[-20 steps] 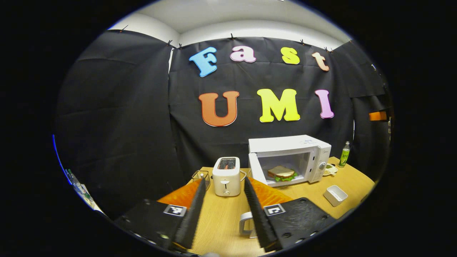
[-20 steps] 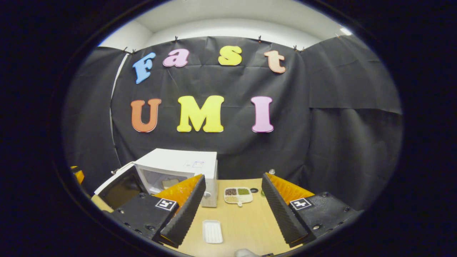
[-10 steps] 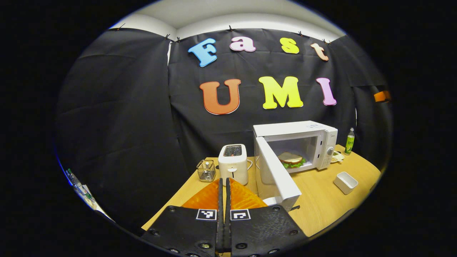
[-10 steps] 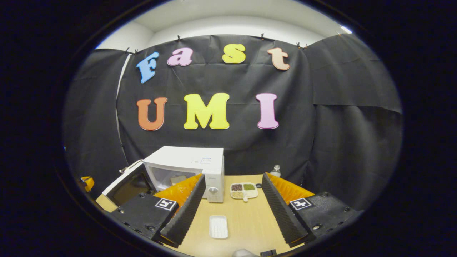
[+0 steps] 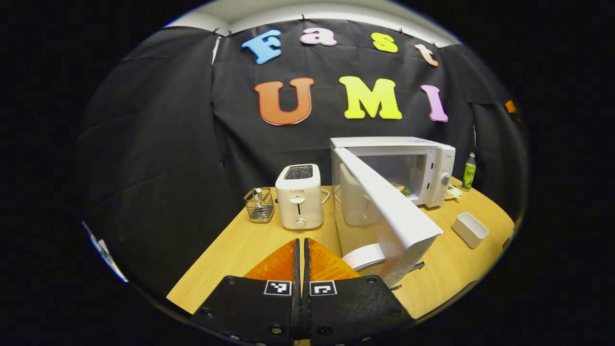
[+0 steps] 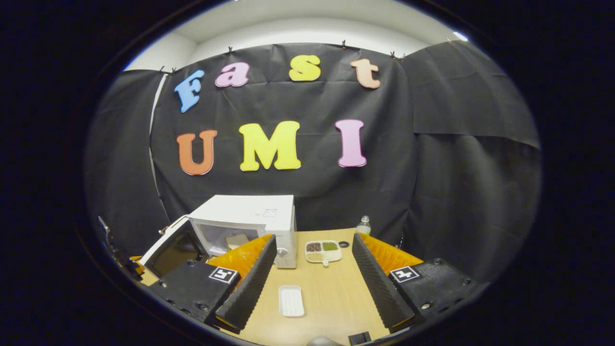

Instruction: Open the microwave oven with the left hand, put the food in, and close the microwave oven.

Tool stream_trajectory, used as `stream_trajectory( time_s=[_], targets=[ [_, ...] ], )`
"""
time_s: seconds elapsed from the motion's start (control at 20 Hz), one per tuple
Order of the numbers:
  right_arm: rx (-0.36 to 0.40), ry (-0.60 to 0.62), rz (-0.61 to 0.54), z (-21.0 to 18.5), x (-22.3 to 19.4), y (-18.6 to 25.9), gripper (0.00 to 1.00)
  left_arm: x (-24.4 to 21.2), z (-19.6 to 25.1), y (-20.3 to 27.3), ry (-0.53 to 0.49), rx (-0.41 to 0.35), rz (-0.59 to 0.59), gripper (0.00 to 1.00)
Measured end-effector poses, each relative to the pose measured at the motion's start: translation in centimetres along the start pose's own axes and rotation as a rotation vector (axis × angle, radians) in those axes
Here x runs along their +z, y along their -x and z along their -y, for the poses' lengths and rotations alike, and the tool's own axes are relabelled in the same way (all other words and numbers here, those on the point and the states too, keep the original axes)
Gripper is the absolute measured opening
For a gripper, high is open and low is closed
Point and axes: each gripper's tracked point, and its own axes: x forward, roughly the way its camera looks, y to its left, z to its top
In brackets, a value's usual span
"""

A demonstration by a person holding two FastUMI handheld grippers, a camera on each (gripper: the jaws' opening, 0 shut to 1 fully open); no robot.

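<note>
Leftmost we see a wire basket (image 5: pixel 259 205), then a boxy white toaster (image 5: pixel 299 196); our left gripper (image 5: pixel 301 245) is pressed together beside the glossy microwave (image 5: pixel 435 163) door (image 5: pixel 389 211). Food (image 5: pixel 399 187) sits inside. Our right gripper (image 6: pixel 312 259) hangs spread, ridged fingers (image 6: pixel 379 281) above wood-grain table (image 6: pixel 331 293).

The left gripper (image 5: pixel 301 247) has its jaws pressed together, while the right gripper (image 6: pixel 313 262) holds its jaws wide apart.

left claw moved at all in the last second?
Yes. The left claw went from open to shut and moved forward: the toaster and the microwave door now loom closer.
</note>
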Motion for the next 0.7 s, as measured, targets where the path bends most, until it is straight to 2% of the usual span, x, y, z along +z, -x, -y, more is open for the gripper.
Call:
stream_trajectory(
  time_s=[0.05, 0.1, 0.2, 0.25, 0.3, 0.35, 0.4, 0.7],
  targets=[
    [-0.006, -0.006, -0.005, 0.2, -0.1, 0.2, 1.00, 0.1, 0.5, 0.3, -0.022, -0.012, 0.000, 0.00],
    [-0.011, -0.010, -0.008, 0.5, -0.3, 0.4, 0.92, 0.2, 1.0, 0.2, -0.024, -0.037, 0.002, 0.00],
    [-0.023, -0.018, -0.010, 0.9, -0.4, 0.7, 0.92, 0.1, 2.3, 0.3, -0.022, -0.073, 0.008, 0.00],
    [-0.023, -0.023, -0.002, 0.9, -0.1, 0.8, 1.00, 0.1, 3.1, 0.3, -0.015, -0.082, 0.004, 0.10],
    [-0.025, -0.021, -0.005, 0.8, -0.2, 0.7, 1.00, 0.2, 3.9, 0.3, -0.006, -0.105, 0.004, 0.00],
    [-0.019, -0.018, -0.009, 0.7, -0.3, 0.7, 1.00, 0.4, 4.9, 0.3, 0.002, -0.128, 0.008, 0.00],
    [-0.018, -0.019, -0.012, 0.5, -0.3, 0.7, 0.92, 0.6, 6.0, 0.4, 0.006, -0.147, 0.010, 0.00],
    [0.000, -0.007, -0.030, -0.2, -0.8, 0.4, 0.92, 2.2, 12.1, -0.1, 0.035, -0.262, 0.038, 0.00]
  ],
)
